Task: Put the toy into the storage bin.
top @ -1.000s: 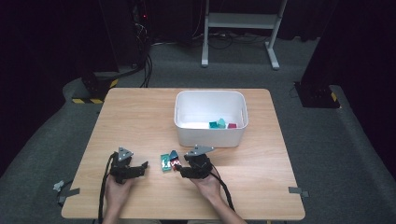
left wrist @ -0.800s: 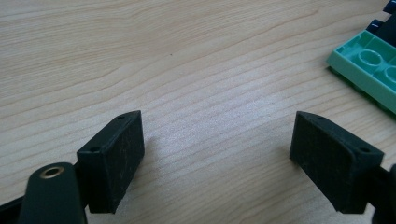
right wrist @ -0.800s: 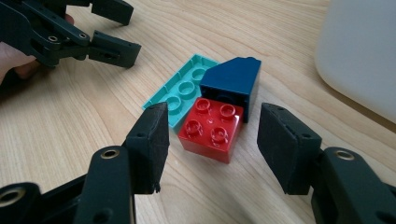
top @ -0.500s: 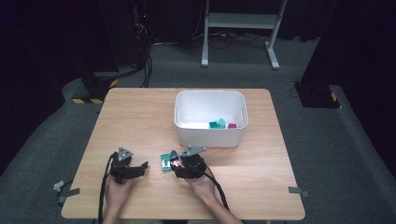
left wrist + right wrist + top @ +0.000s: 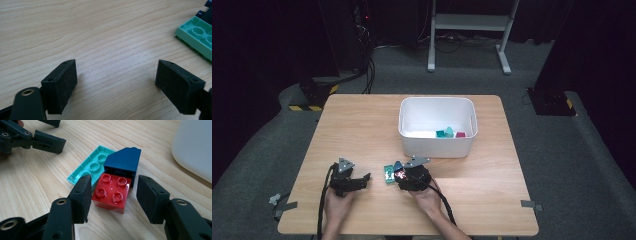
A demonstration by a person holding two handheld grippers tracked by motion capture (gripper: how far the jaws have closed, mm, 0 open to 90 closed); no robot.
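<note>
Bracketing the red square four-stud plastic brick (image 5: pixel 111 193) on the wooden counter (image 5: pixel 35 185), the right tongs (image 5: pixel 113 195) have been closing, apparently not yet gripping; left tongs (image 5: pixel 116 85) stand released.

red brick (image 5: pixel 112 193): square, four studs up, flat on table.
blue brick (image 5: pixel 123 163): sloped, touching red one's far side.
green plate (image 5: pixel 91 167): upside down, beside both.

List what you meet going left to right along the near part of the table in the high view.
Left gripper → green brick → right gripper, its jaws having just been closing around a red brick without yet pressing on it, going by the right gripper view.
</note>
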